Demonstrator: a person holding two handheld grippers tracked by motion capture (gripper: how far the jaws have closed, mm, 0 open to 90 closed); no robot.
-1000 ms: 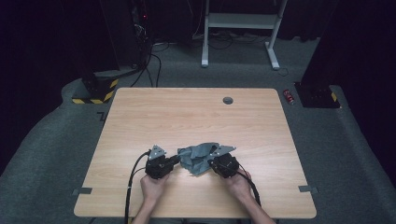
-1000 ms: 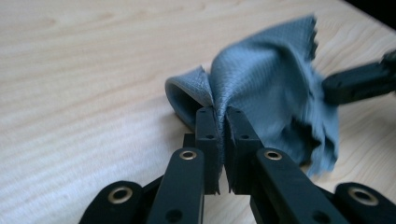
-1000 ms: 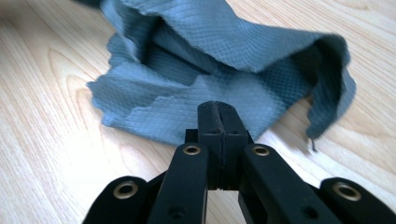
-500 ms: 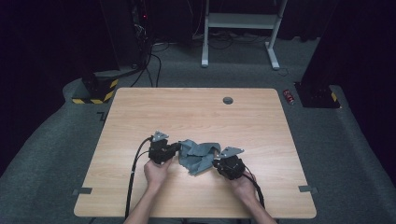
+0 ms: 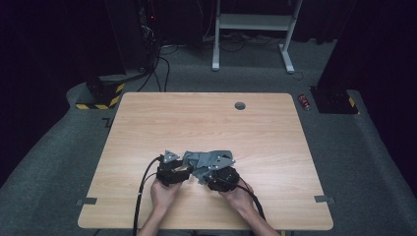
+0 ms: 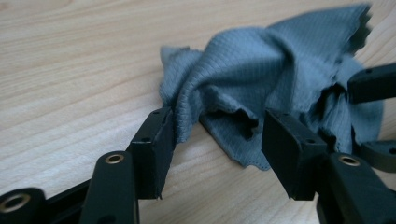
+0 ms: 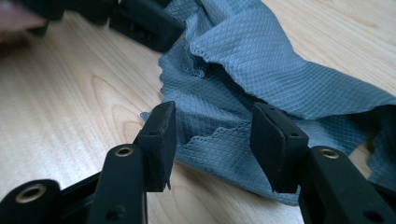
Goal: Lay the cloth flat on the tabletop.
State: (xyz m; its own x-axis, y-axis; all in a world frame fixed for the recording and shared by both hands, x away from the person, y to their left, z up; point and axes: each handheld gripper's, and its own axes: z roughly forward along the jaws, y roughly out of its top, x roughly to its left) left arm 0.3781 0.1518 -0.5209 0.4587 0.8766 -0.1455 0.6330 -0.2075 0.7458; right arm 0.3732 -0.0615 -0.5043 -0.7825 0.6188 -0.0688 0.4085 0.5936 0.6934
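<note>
Cloth [image 5: 200, 163] is the thing both hands work on. It is grey and soft, and it lies in a crumpled heap on the wooden table [image 5: 255, 128], on the side of the table close to the person and about midway between the table's 2 side edges. It is not flat and not folded. It has many bumps and creases.

Left of the cloth is the left gripper [image 5: 186, 169]. Its jaws have just been opening. In the left gripper view [image 6: 215, 135] they stand wide apart, with 1 rumpled edge of the cloth between them. The left jaw lies right against a fold, but the pads do not squeeze it.

Right of the cloth is the right gripper [image 5: 205, 173]. Its jaws have just been opening too. In the right gripper view [image 7: 212, 137] they stand wide apart, with a corner of the cloth between them, and the pads do not press on it.

So no gripper holds the cloth now. It rests loose on the table.

I think the job is far from done. If the cloth is to be spread out or folded, then all of that is left. The 2 grippers need a fresh pinch on the cloth's edges or corners, and then they must pull it flat.
</note>
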